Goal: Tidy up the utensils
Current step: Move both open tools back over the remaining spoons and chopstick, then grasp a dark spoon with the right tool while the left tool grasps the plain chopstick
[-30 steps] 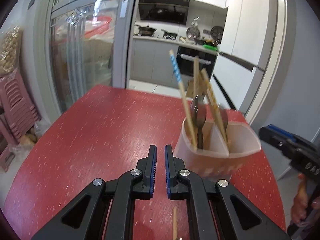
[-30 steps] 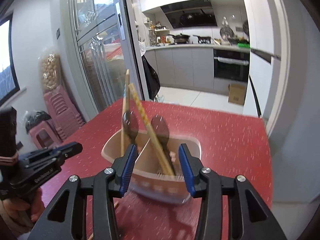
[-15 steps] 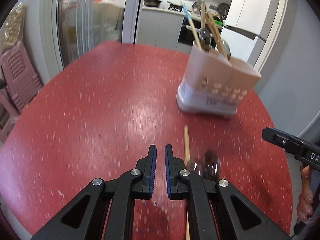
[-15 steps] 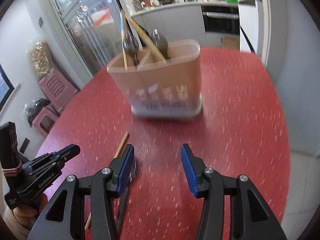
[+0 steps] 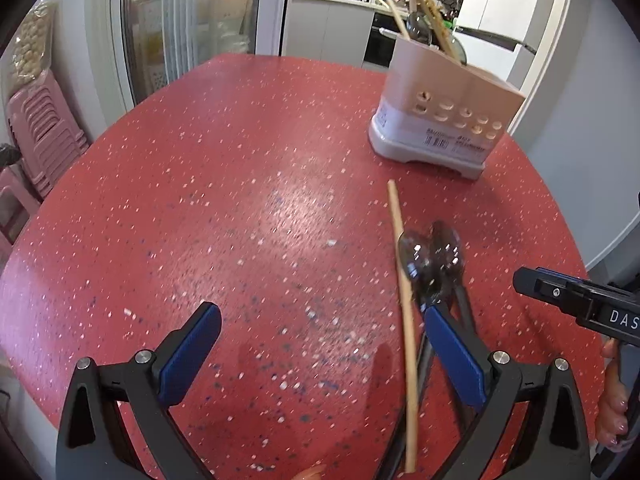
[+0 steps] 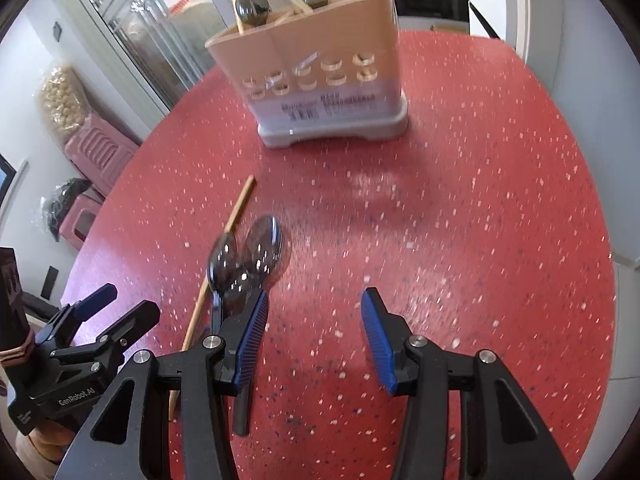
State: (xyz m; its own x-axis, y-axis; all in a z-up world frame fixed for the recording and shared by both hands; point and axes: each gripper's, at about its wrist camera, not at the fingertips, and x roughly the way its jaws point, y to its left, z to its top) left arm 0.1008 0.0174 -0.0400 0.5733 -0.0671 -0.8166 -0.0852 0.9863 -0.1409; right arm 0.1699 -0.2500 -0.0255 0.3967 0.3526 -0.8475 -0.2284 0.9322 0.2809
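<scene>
Red speckled table. Beige utensil caddy stands at its far side, holding chopsticks and spoons upright. Nearer than the caddy: one wooden chopstick flat on the table, two dark spoons just beside it, bowls overlapping. Left gripper: jaws opening wide, only bare table between them. Right gripper: jaws apart, nothing between; its left finger sits over the spoon handles.
</scene>
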